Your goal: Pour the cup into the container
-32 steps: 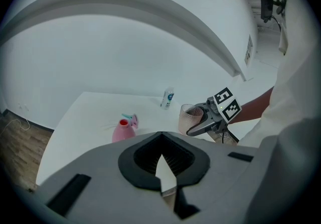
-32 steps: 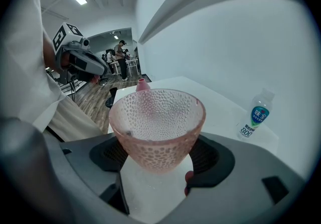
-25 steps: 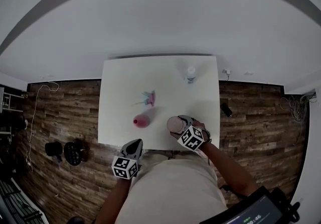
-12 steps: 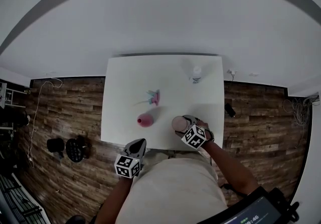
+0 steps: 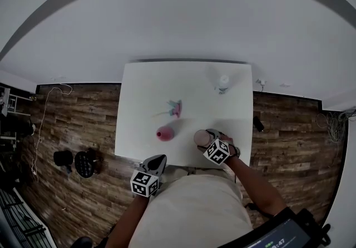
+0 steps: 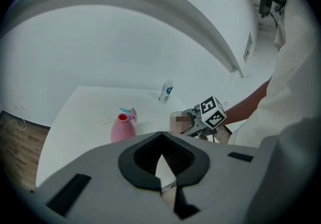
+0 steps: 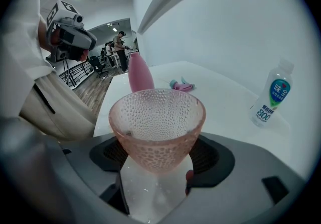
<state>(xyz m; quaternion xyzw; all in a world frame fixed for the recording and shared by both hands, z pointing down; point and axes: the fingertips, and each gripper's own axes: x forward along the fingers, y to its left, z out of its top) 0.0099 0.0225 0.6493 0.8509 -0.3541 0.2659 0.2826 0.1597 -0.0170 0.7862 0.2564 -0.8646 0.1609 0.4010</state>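
1. Currently right gripper (image 7: 158,168) clamps pink dimpled glass cup (image 7: 157,122) upright by its base; left gripper (image 6: 161,165) has jaws together, empty.
2. Open-mouthed pink plastic bottle (image 7: 139,73) stands ahead-left of cup, apart.
3. Centre rim over narrow mouth, tilt slowly; spill likely otherwise.

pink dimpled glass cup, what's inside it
The pink dimpled glass cup shows only its bare textured inner wall; no contents visible. Its bottom is covered by its near wall and the right hand-held gripper.
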